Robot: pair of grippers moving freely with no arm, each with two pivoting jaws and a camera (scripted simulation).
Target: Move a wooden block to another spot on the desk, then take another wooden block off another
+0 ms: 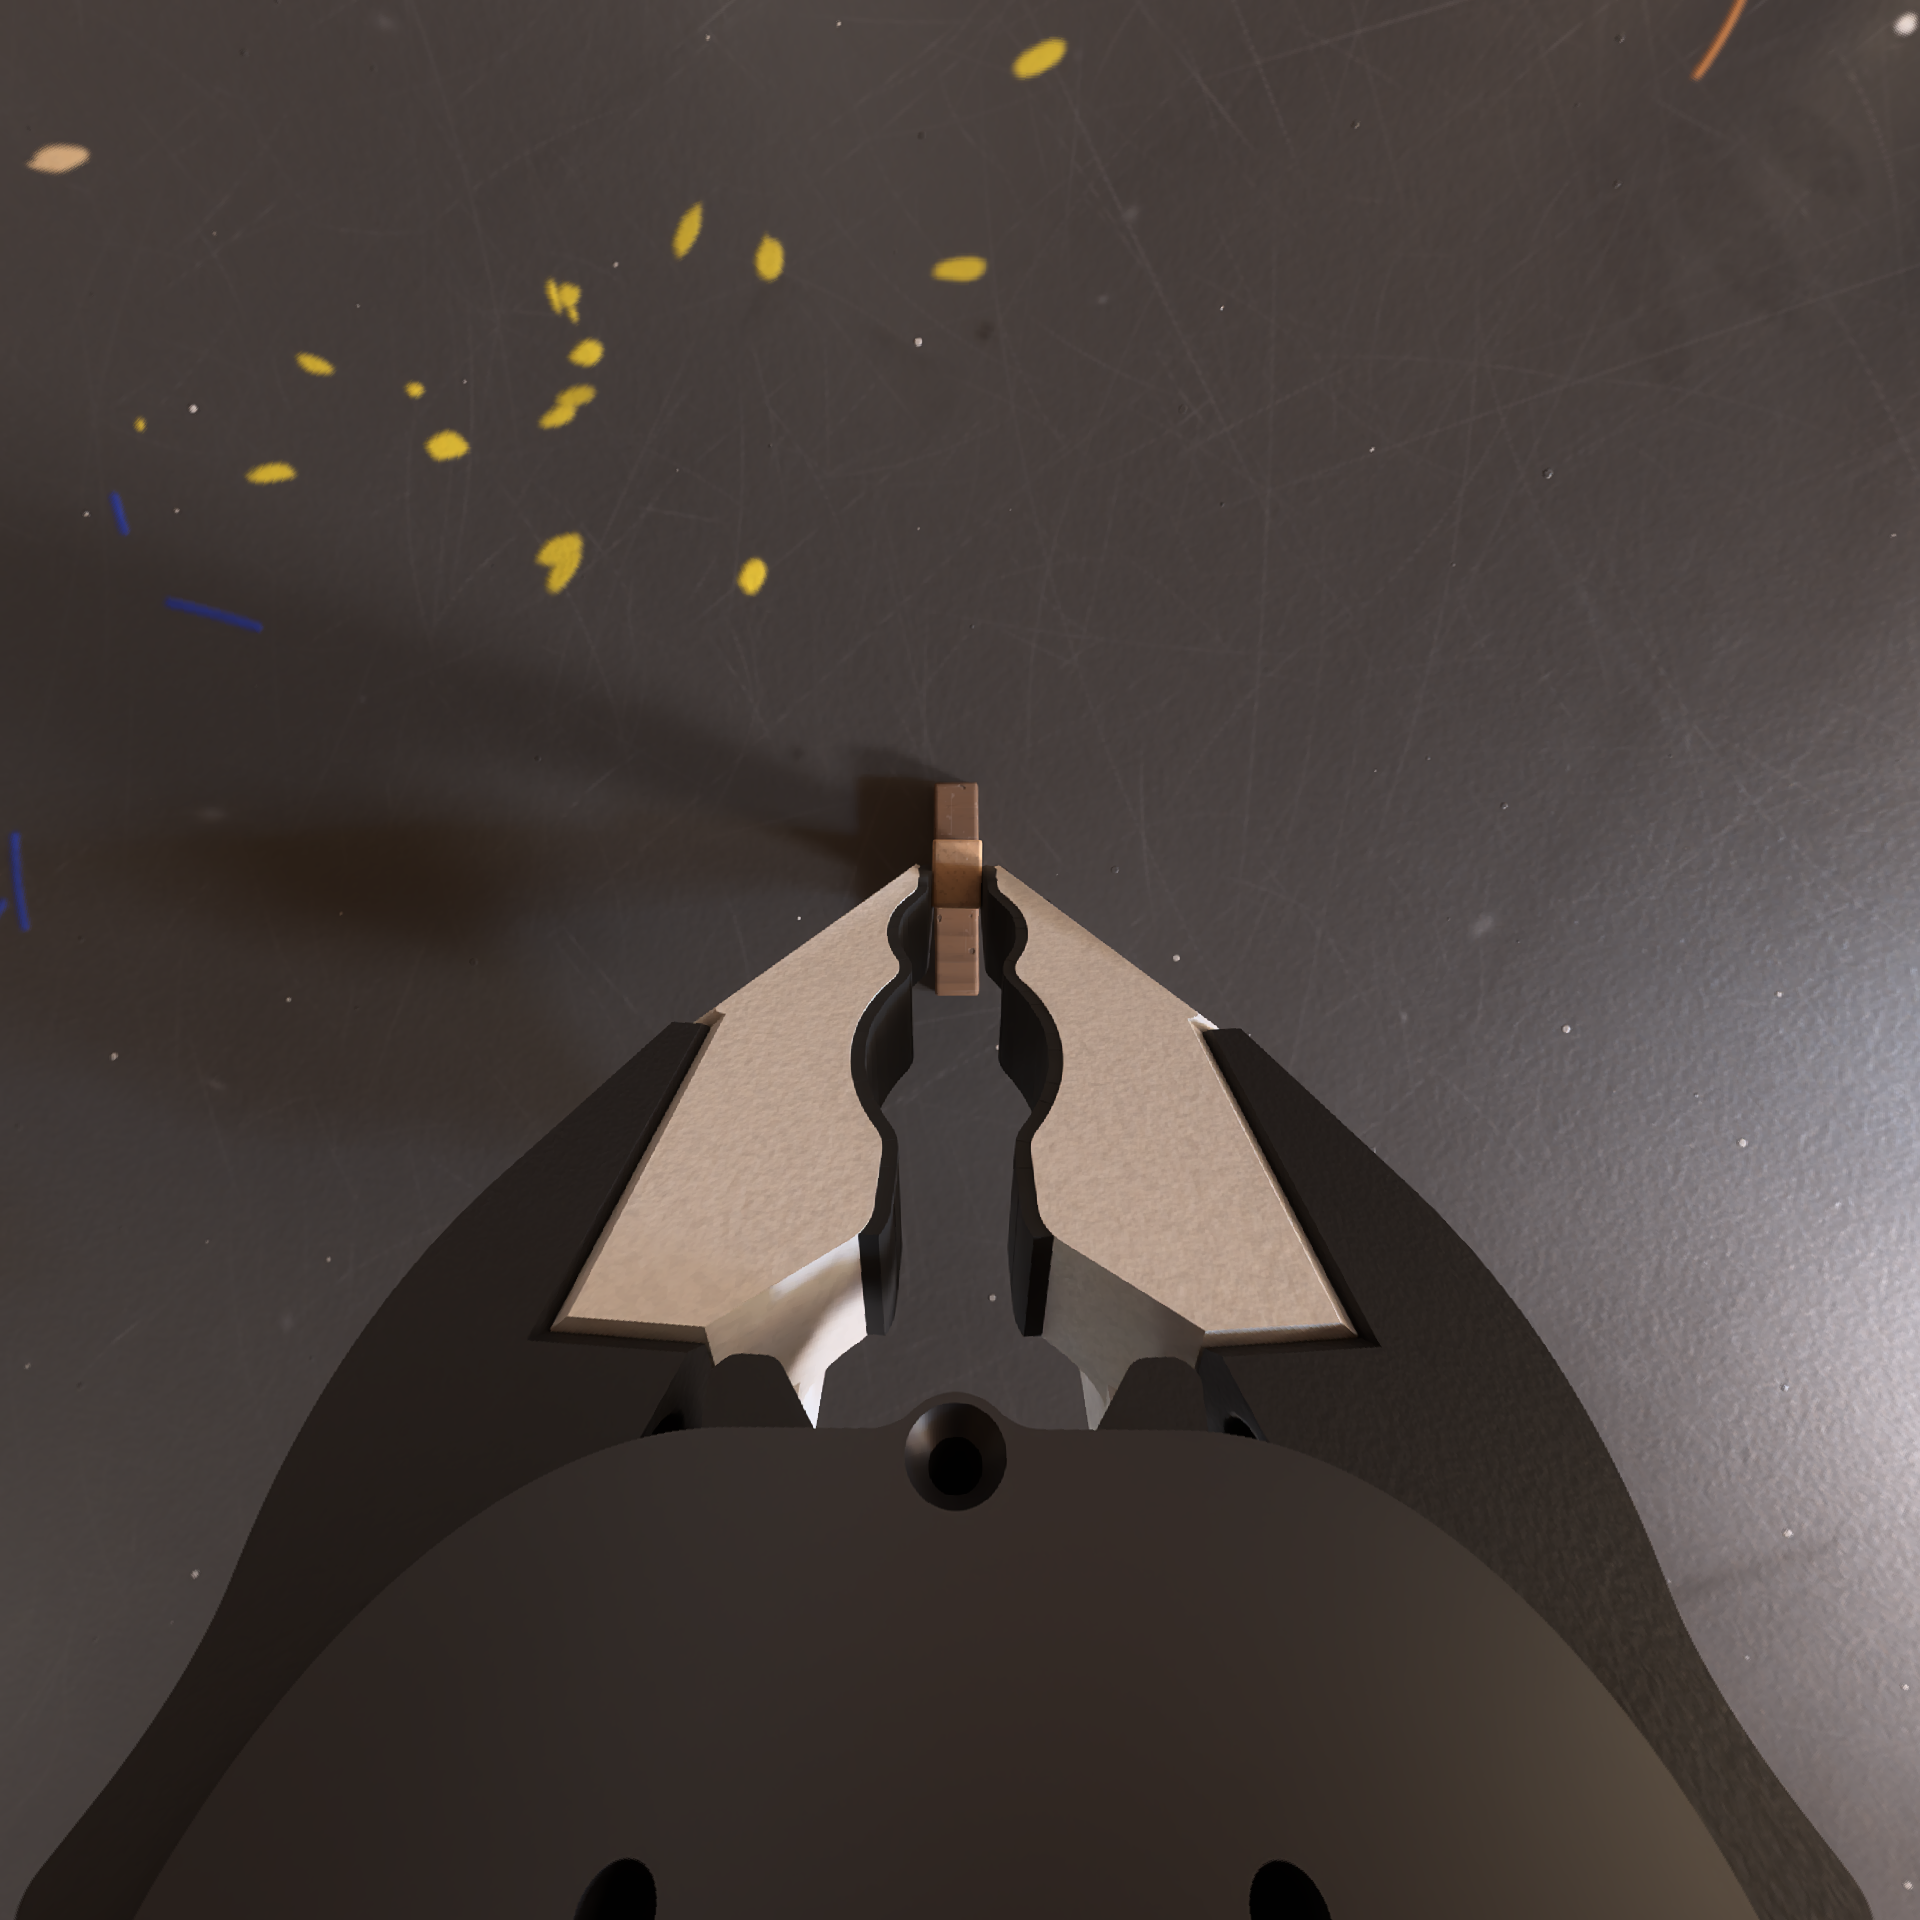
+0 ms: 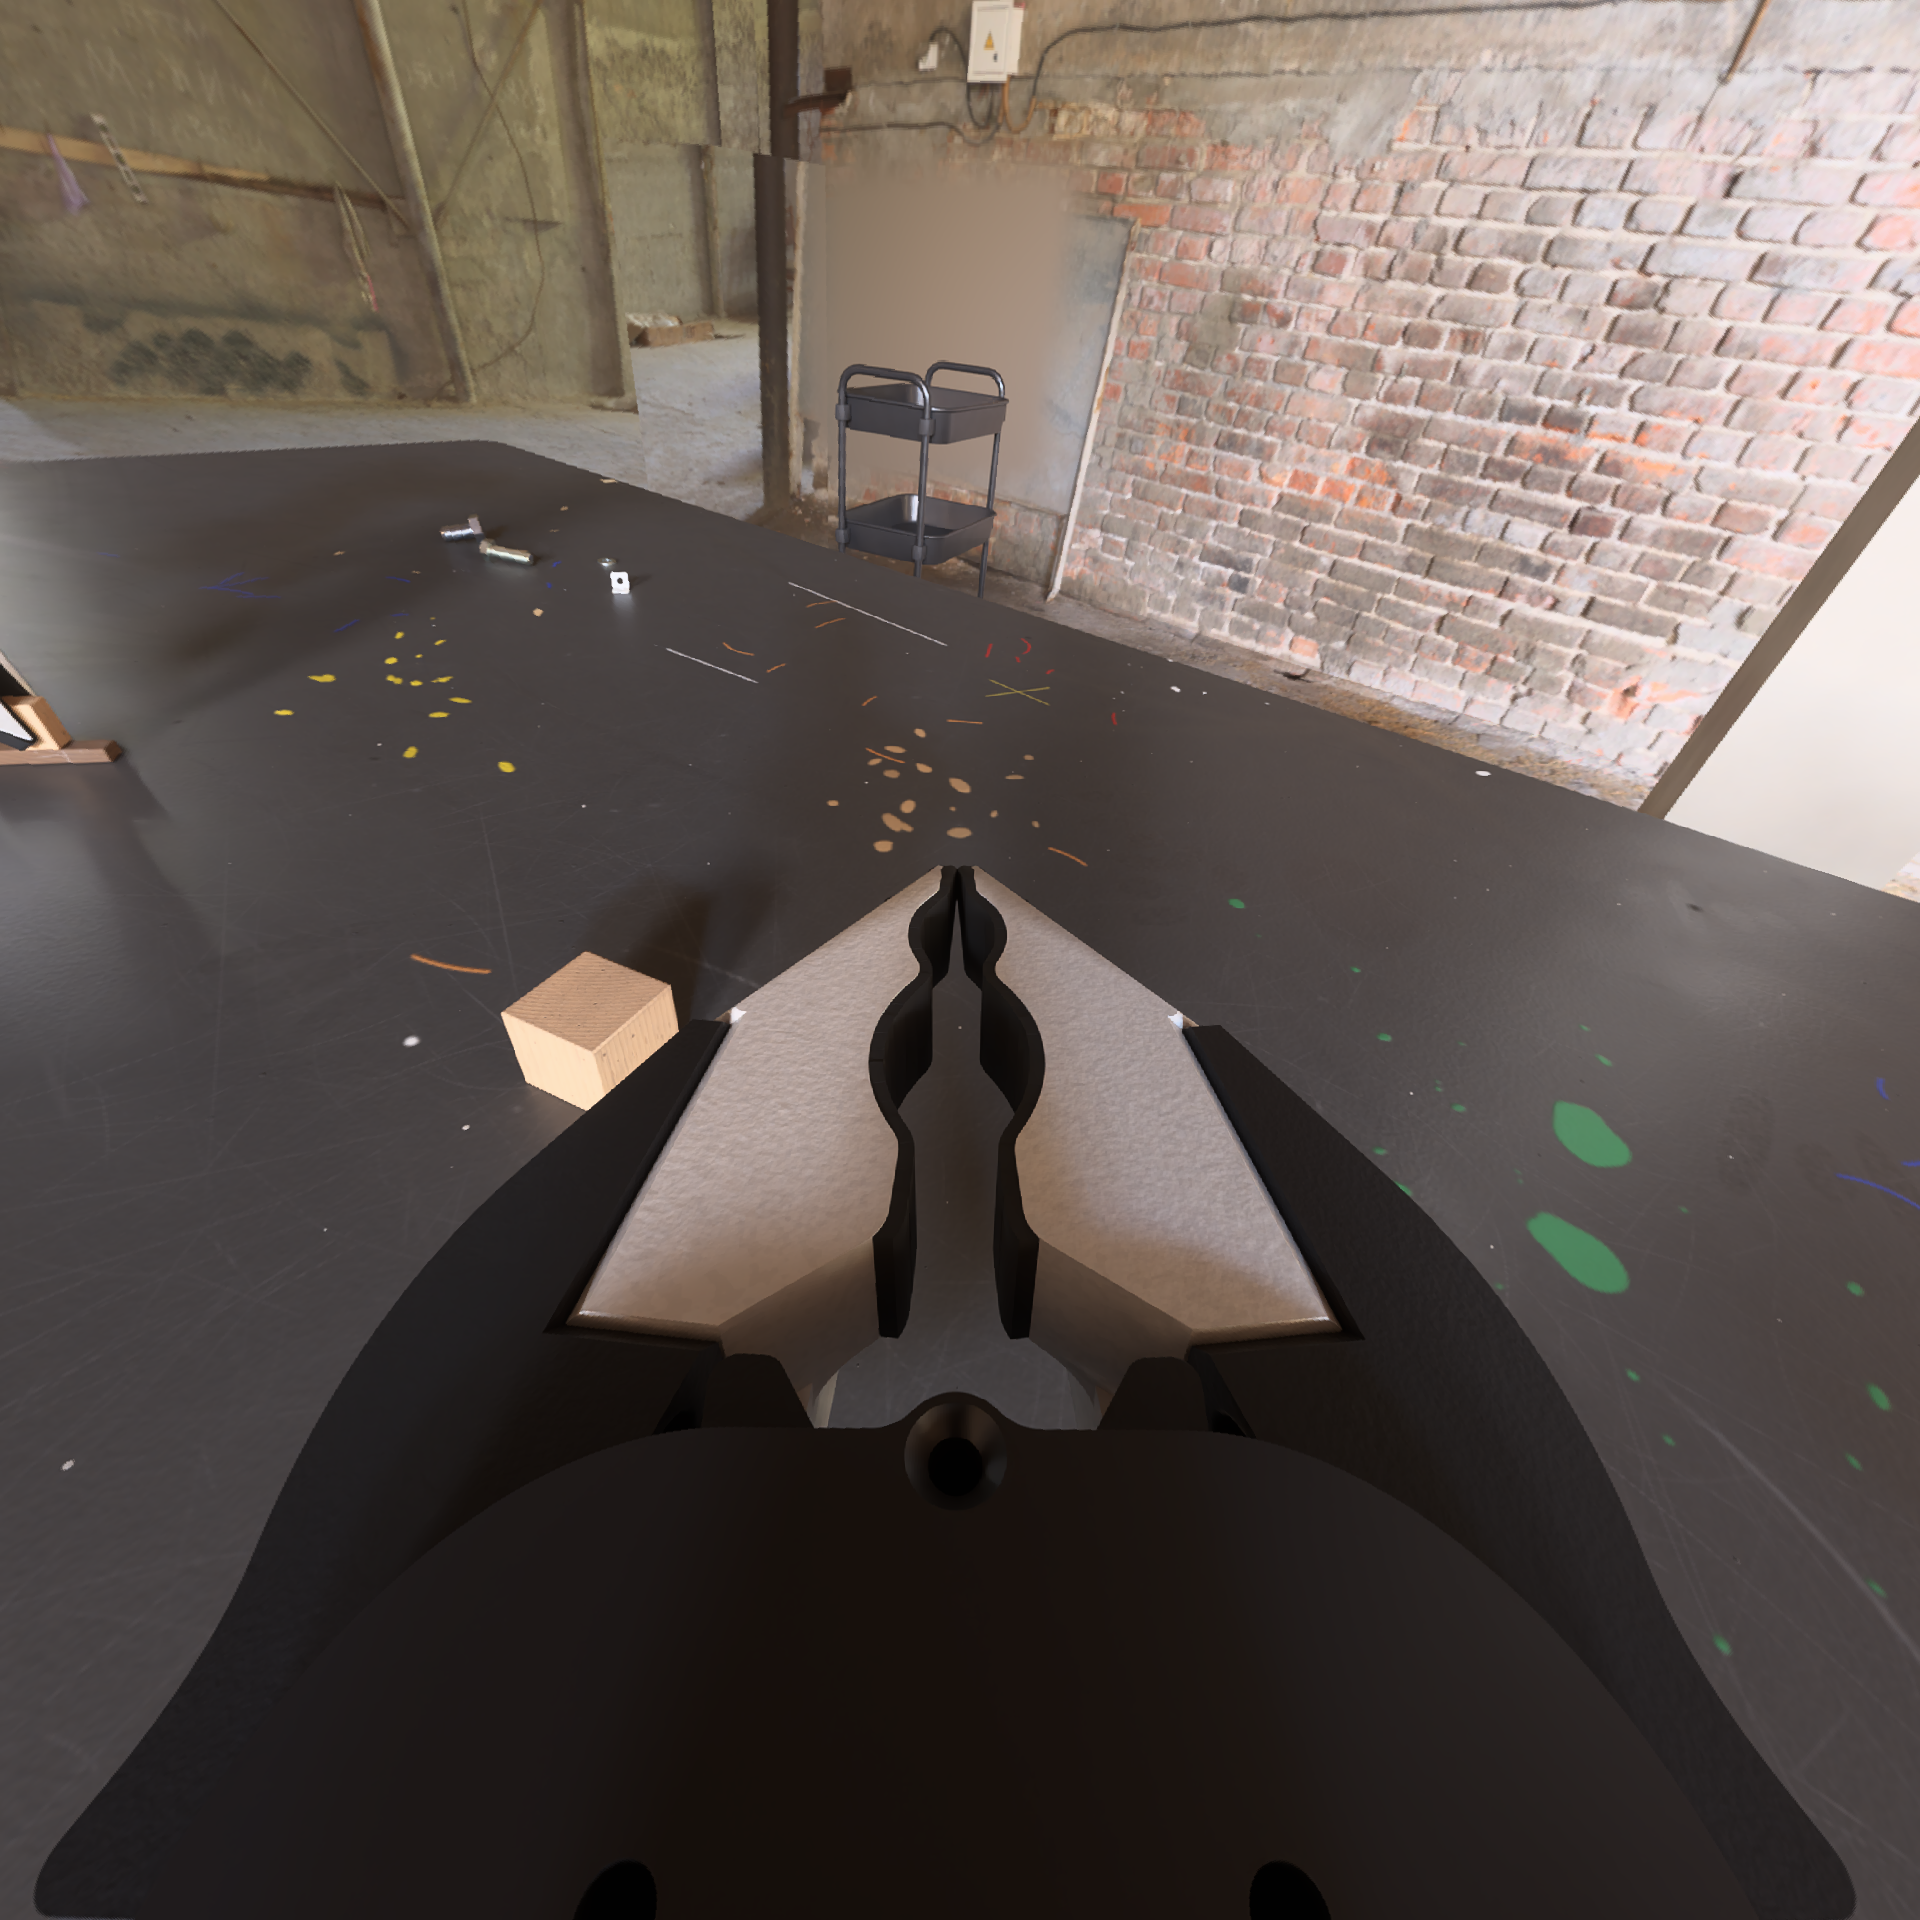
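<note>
Left gripper [image 1: 957,883] and right gripper [image 2: 957,873]: matte black bodies, tapered fingers faced with pale textured panels, wavy black inner pads, one central recessed screw; two lower holes, possibly mounting points.

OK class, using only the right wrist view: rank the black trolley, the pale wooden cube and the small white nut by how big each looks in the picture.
1. Black trolley, though it stands far off beyond the desk, so its real size is larger still.
2. Pale wooden cube, near the camera, which flatters it.
3. Small white nut, clearly the smallest.
</note>
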